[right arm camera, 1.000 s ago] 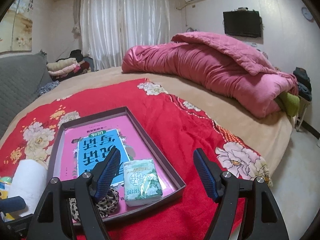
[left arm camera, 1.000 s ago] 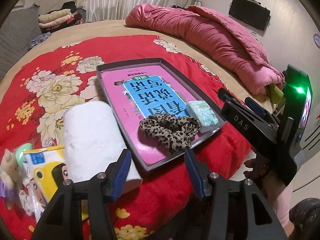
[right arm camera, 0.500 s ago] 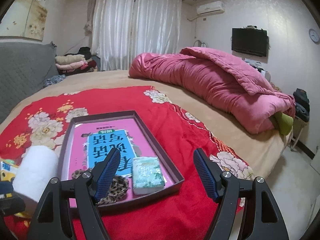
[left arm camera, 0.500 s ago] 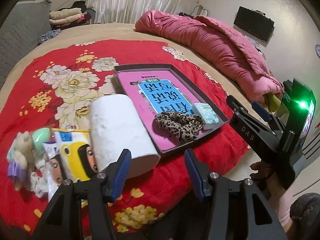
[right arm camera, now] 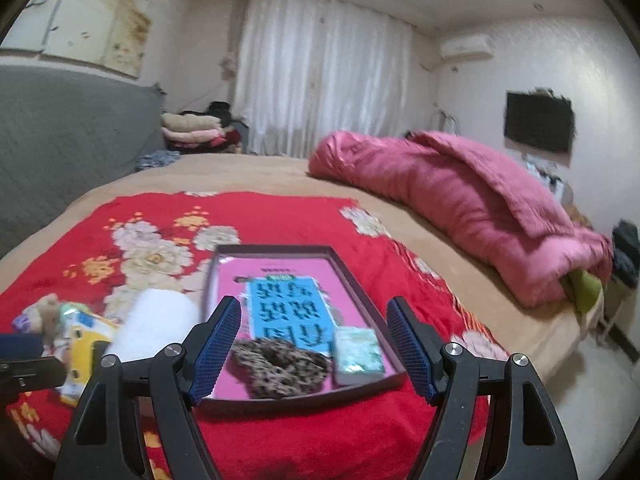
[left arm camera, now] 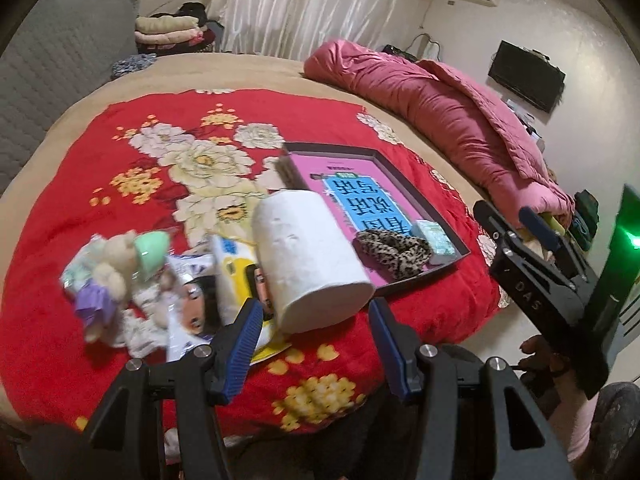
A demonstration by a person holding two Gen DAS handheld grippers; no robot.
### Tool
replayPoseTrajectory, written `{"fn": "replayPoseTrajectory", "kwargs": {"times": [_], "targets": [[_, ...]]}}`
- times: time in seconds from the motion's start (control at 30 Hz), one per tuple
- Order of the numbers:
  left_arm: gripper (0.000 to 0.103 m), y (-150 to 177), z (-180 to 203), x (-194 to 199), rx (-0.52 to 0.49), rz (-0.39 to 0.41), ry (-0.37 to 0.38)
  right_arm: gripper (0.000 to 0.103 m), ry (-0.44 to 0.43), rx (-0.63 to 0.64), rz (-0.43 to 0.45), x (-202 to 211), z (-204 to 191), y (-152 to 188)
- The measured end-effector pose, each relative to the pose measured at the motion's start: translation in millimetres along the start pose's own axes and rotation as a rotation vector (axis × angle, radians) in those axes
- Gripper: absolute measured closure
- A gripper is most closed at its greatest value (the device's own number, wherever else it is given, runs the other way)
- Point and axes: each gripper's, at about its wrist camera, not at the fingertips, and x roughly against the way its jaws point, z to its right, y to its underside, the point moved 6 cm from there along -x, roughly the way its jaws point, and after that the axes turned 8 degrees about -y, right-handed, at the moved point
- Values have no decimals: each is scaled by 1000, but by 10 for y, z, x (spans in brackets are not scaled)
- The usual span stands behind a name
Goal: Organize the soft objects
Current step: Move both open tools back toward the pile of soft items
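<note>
A: Your left gripper [left arm camera: 316,344] and right gripper [right arm camera: 314,344]: jaws released, empty.

B: Scrunchie [left arm camera: 394,252] and tissue pack [left arm camera: 436,236] lie boxed in the tray [left arm camera: 424,196]; paper roll [left arm camera: 312,260] on the bed beside it, likely next.

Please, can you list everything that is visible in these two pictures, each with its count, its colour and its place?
tray: 1, dark, on the red blanket
book: 1, pink and blue, flat in the tray
scrunchie: 1, leopard print, in the tray's near end
tissue pack: 1, pale green, in the tray beside the scrunchie
paper roll: 1, white, lying left of the tray
packets: count unclear, yellow and white, left of the roll
plush toy: 1, beige, far left
blanket: 1, red, floral, on the bed
quilt: 1, pink, far side
left gripper: open, empty
right gripper: open, empty
</note>
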Motion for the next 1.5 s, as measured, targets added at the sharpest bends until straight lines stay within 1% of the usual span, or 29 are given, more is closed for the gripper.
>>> {"fn": "replayPoseTrajectory", "kwargs": {"times": [0.2,0.37,0.47,0.53,0.67,0.8,1.0,1.2,1.37,1.5], "targets": [[48,82,-250,147,39,6,-19,27,-96,12,1,153,-345,-102],[48,183,-492,215,73,-6,-31,27,-156,79,2,272,-681,-130],[48,285,-619,189,88,-37,-23,26,-195,124,-1,336,-878,-122],[48,354,-735,148,121,-64,-19,26,-216,152,-4,364,-977,-115],[48,418,-930,109,190,-87,-7,26,-265,195,-33,385,-1183,-75],[48,465,-980,37,210,-112,4,26,-285,236,-45,400,-1316,-17],[48,557,-961,-107,225,-161,54,26,-286,230,-69,333,-1323,33],[49,596,-920,-333,265,-212,109,26,-290,225,-91,259,-1303,86],[56,590,-922,-505,294,-228,124,26,-292,223,-103,190,-1297,128],[56,556,-895,-588,293,-229,134,26,-296,210,-116,143,-1276,157]]}}
